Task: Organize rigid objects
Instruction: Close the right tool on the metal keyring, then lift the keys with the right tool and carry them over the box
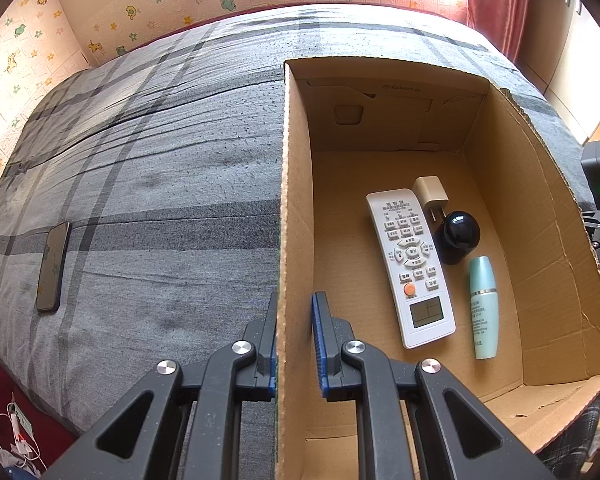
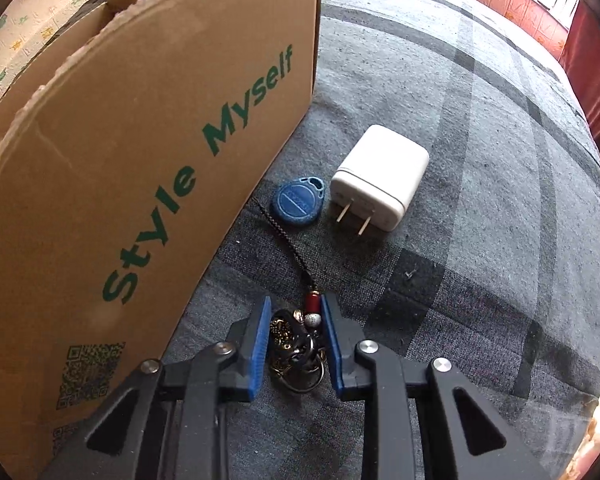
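An open cardboard box [image 1: 296, 208] stands on the grey plaid bed. Inside lie a white remote [image 1: 411, 266], a cream plug adapter [image 1: 431, 194], a black round-capped bottle [image 1: 458, 236] and a pale green bottle [image 1: 484, 308]. My left gripper [image 1: 295, 340] straddles the box's left wall, one finger on each side, with a gap on the inner side. My right gripper [image 2: 294, 320] is outside the box [image 2: 140, 184], its blue pads on either side of a key bunch [image 2: 296, 344] with a black cord and blue fob [image 2: 298, 202]. A white charger [image 2: 380, 178] lies beyond it.
A black phone [image 1: 53, 266] lies on the bed [image 1: 160, 160] at the left. The box's side reads "Style Myself". Cables and red fabric [image 1: 16, 428] lie below the bed's edge. Walls border the bed's far side.
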### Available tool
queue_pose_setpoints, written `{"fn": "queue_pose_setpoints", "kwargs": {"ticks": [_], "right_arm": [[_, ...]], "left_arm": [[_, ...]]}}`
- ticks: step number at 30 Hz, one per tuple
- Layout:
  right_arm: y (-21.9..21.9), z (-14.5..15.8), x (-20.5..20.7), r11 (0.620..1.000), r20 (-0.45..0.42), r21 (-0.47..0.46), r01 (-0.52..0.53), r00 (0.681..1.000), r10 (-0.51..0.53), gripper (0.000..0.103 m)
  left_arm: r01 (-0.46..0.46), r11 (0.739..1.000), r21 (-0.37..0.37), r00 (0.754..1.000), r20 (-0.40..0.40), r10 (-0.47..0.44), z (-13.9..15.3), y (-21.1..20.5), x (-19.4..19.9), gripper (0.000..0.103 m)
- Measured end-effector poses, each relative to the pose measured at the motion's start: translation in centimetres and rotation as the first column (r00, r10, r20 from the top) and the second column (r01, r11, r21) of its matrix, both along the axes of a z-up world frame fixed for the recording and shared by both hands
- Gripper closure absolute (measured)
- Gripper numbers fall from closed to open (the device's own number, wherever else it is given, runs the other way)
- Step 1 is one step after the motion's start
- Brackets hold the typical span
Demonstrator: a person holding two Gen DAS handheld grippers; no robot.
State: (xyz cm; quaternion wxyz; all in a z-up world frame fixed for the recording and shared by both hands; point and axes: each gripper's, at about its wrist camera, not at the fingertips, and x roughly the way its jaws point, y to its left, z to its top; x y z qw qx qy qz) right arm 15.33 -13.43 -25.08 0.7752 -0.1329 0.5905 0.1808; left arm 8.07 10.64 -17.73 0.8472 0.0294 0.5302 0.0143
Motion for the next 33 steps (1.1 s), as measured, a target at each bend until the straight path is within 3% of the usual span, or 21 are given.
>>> {"fn": "queue_pose_setpoints", "kwargs": {"ticks": [1,5,33], "right_arm": [[0.1,0.2,-0.1,1.0,-0.004,0.004,0.01,1.0,-0.01,0.089],[0.3,1.2,-0.2,0.999,-0.002,0.014,0.042,0.999,-0.042,0.091],[-1.4,10.3,-1.7,0.991,0.083,0.039,0.132,0.987,-0.135,0.092]], "left_arm": [[0.0,1.0,0.0,1.0,0.0,0.0,0.0,0.0,0.0,0.089],[0.0,1.0,0.001,1.0,0.0,0.0,0.0,0.0,0.1,0.089],[0.0,1.0,-0.001,1.0,0.001,0.0,0.0,0.0,0.1,0.089]]}}
